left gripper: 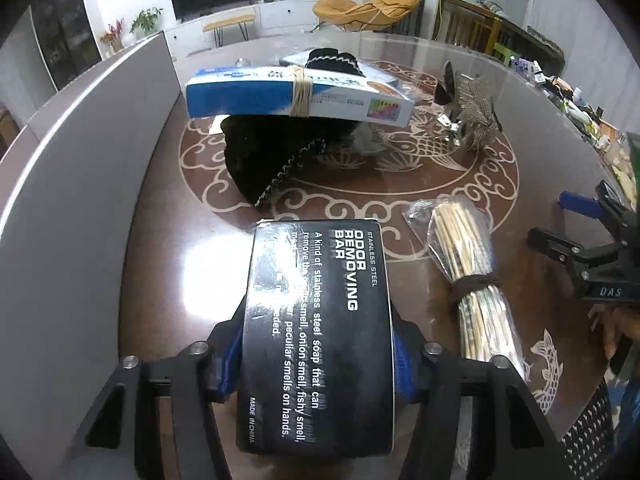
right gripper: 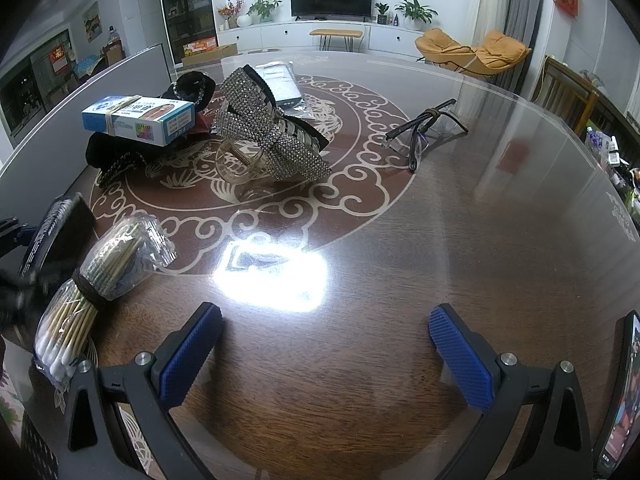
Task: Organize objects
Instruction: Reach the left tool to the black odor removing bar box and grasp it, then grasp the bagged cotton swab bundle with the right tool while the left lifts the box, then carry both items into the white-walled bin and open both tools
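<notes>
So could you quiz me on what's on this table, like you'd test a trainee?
1. True or false: the left gripper is shut on the black box.
2. What rests on top of the black pouch?
A. glasses
B. blue-white box
C. cotton swabs
3. Fill in: the right gripper is ____, with nothing between its pads.

Key:
1. True; its pads press the box's sides.
2. B, the blue-white box, bound with rubber bands. The glasses and cotton swabs lie on the table.
3. open
</notes>
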The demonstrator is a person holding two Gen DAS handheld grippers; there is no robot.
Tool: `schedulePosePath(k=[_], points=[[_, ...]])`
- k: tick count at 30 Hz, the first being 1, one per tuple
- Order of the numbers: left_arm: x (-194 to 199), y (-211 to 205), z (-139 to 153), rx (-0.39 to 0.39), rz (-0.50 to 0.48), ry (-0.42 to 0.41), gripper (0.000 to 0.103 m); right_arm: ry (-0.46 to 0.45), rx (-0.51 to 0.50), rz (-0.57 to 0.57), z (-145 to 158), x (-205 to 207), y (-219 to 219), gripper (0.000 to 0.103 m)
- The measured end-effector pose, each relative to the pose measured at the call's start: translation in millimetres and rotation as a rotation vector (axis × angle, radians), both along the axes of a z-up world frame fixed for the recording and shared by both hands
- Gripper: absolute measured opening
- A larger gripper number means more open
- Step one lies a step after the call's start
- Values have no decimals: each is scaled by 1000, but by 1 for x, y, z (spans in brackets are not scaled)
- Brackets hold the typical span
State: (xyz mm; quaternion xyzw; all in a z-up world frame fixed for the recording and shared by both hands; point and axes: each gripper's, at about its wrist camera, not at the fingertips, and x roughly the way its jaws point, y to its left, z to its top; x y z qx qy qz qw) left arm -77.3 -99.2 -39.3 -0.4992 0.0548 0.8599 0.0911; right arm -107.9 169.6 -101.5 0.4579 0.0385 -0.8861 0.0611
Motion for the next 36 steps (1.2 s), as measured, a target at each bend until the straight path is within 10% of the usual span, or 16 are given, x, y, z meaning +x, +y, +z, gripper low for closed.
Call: schedulePosePath(k=[6, 12, 17, 26, 36], points=[[45, -19, 4, 58, 84, 61, 58, -125, -280, -4, 33, 12, -20, 93], [85, -27, 19, 85, 146, 127, 58, -188, -187, 168, 31, 0, -129, 85], [101, -27, 35, 123, 149, 148, 58, -157, -52, 238, 23, 8, -156, 29], [124, -42, 89, 227, 154, 239, 58, -140, -368, 154, 66, 20, -94, 29], [144, -130, 147, 204, 299, 350, 58, -63, -486, 317, 152, 33, -155, 29]])
